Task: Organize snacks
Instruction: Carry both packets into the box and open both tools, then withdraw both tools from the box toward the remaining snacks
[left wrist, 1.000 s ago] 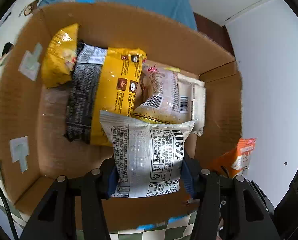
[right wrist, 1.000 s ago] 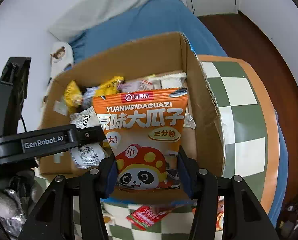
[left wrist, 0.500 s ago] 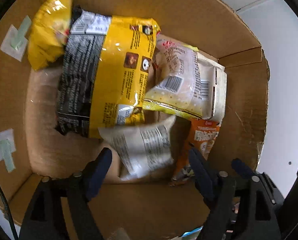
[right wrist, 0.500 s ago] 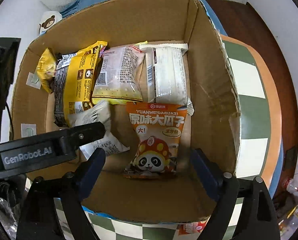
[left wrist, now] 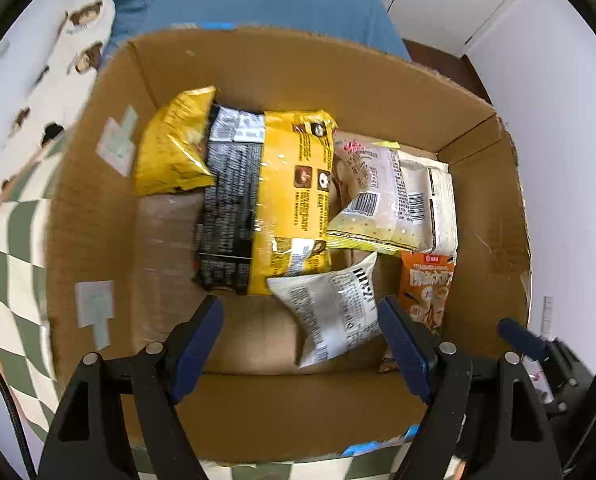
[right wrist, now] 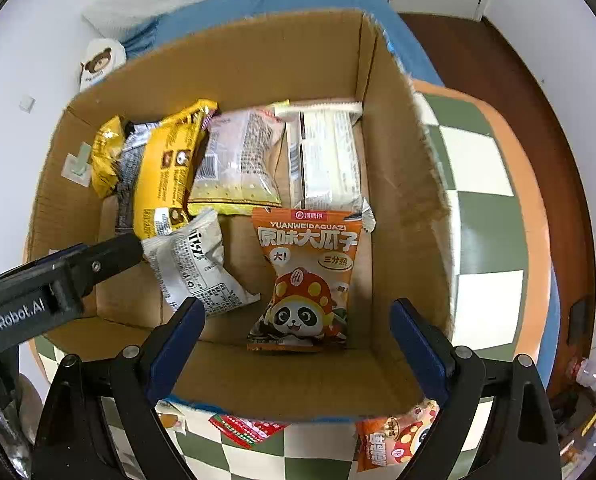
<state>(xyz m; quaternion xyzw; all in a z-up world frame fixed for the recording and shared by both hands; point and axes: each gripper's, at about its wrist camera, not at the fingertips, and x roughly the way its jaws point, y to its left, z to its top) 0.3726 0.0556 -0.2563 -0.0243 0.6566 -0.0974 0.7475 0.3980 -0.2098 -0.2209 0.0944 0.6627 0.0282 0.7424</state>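
1. Blue-padded left gripper (left wrist: 300, 344) hangs over the cardboard box (left wrist: 298, 64), jaws apart and empty; the white packet (left wrist: 330, 312) lies loose on the box floor below them, pads clear of it.
2. Right gripper (right wrist: 295, 344) is over the same box, jaws opening wide, nothing pressed between them; the orange panda packet (right wrist: 304, 280) lies flat on the floor, near the right wall.
3. Further in: a yellow-and-black bag (left wrist: 265, 208) with a small yellow bag (left wrist: 169, 152) at its left, a pale dotted packet (left wrist: 370, 204) and a cream packet (right wrist: 326, 160) toward the back right.
4. Progress, as judged: six packets are in the box. Outside it, on the checked tablecloth (right wrist: 482, 160), a red packet (right wrist: 245, 430) and another orange packet (right wrist: 394, 440) lie just beside the near wall. These look like what is left to pick up.
5. Versus one second ago: both grippers then clamped their packets above the box, white in the left, orange panda in the right. Both are now released and at rest inside. The left view shows more of the box rim and the blue bedding (left wrist: 257, 0) than half a second ago, so that gripper has pulled back upward.
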